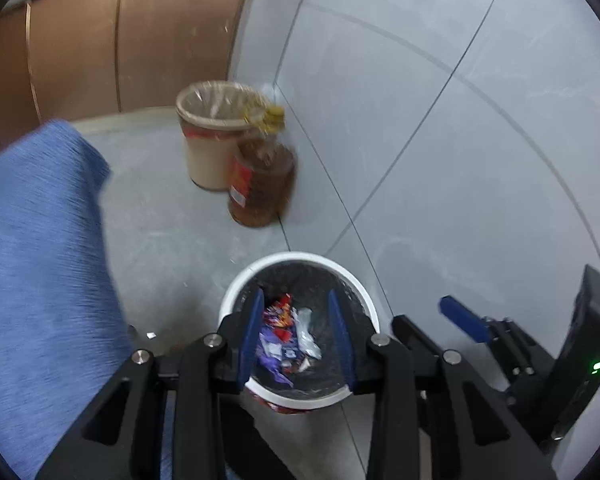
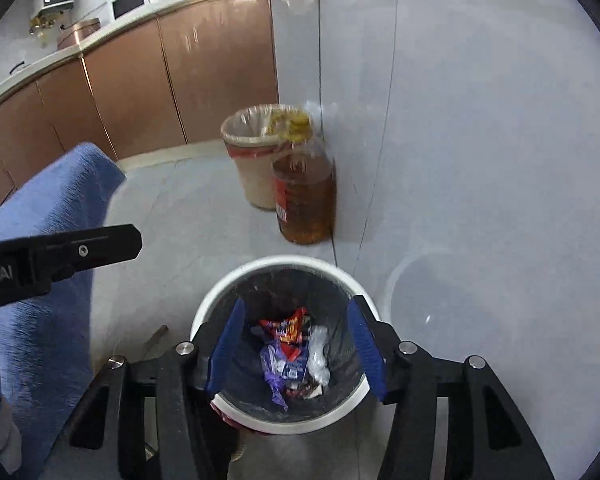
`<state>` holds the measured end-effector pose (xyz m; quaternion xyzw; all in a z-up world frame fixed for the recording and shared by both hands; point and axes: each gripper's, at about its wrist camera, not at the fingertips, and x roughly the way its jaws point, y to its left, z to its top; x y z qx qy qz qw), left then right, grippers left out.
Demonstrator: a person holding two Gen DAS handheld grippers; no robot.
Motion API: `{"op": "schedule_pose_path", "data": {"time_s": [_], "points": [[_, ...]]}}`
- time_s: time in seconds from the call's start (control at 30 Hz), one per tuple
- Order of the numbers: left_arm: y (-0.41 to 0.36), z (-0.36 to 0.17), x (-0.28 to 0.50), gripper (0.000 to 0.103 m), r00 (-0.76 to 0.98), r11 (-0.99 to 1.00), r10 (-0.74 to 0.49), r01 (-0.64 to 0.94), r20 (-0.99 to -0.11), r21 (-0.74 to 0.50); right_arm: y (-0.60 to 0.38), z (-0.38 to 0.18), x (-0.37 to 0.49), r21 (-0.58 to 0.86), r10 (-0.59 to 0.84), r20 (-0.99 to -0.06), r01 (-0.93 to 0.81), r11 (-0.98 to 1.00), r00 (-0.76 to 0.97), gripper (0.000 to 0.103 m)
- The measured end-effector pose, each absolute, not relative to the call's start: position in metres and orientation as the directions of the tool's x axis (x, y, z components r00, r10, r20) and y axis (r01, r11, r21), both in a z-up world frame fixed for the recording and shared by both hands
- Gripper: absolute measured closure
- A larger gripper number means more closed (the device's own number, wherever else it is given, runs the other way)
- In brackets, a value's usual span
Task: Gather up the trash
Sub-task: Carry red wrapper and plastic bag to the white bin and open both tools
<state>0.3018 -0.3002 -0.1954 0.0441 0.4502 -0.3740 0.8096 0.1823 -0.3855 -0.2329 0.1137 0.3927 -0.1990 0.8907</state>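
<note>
Hovering over the white-rimmed trash bin (image 1: 300, 258), your left gripper (image 1: 296, 338) and right gripper (image 2: 298, 346) both hang w/ fingers spread wide, nothing held between them. Below, the bin's black liner (image 2: 260, 292) cradles the trash (image 2: 290, 354): red, purple and clear wrappers heaped at the bottom, approx. centred between the blue pads (image 2: 228, 344) in each wrist view. Behind it, near the tiled wall (image 2: 480, 140), stands a beige bin (image 1: 210, 142) w/ a clear liner, and touching or just beside that an amber oil bottle (image 1: 262, 184) w/ a yellow cap; both look motion-blurred, so detail there is poor. Blue fabric (image 1: 40, 260) fills the left of both views. Judging from the frames, the step in hand is gathering the liner, but that's a guess: no loose trash shows on the floor (image 1: 160, 208). To do it well, bring each gripper down to the rim on opp. sides, pinch only liner film, not the hard rim, and close fully before lifting. Lift straight up and evenly w/ both hands so the wrappers stay in the sag and don't spill. Keep clear of the oil bottle; it looks heavy and tip-prone. Thin film may slip or tear, so go slow.
</note>
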Motion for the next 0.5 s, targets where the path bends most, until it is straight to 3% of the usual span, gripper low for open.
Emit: {"op": "schedule_pose_path", "data": {"time_s": [0.07,0.13,0.5], "points": [[-0.289,-0.182,0.296,0.068,0.346,0.724,-0.566,0.643,-0.749,-0.250,-0.376,-0.217,0.177,0.028,-0.285,-0.721,0.438,0.899,0.632,0.046],[-0.272,-0.165,0.287,0.056,0.397,0.739,-0.562,0.635,-0.726,-0.225,-0.367,-0.200,0.171,0.007,-0.306,-0.695,0.432,0.902,0.651,0.044],[-0.174,-0.089,0.236,0.049,0.603,0.804,-0.543,0.574,-0.585,-0.155,-0.298,-0.105,0.133,-0.082,-0.357,-0.528,0.372,0.924,0.771,0.035]]}}
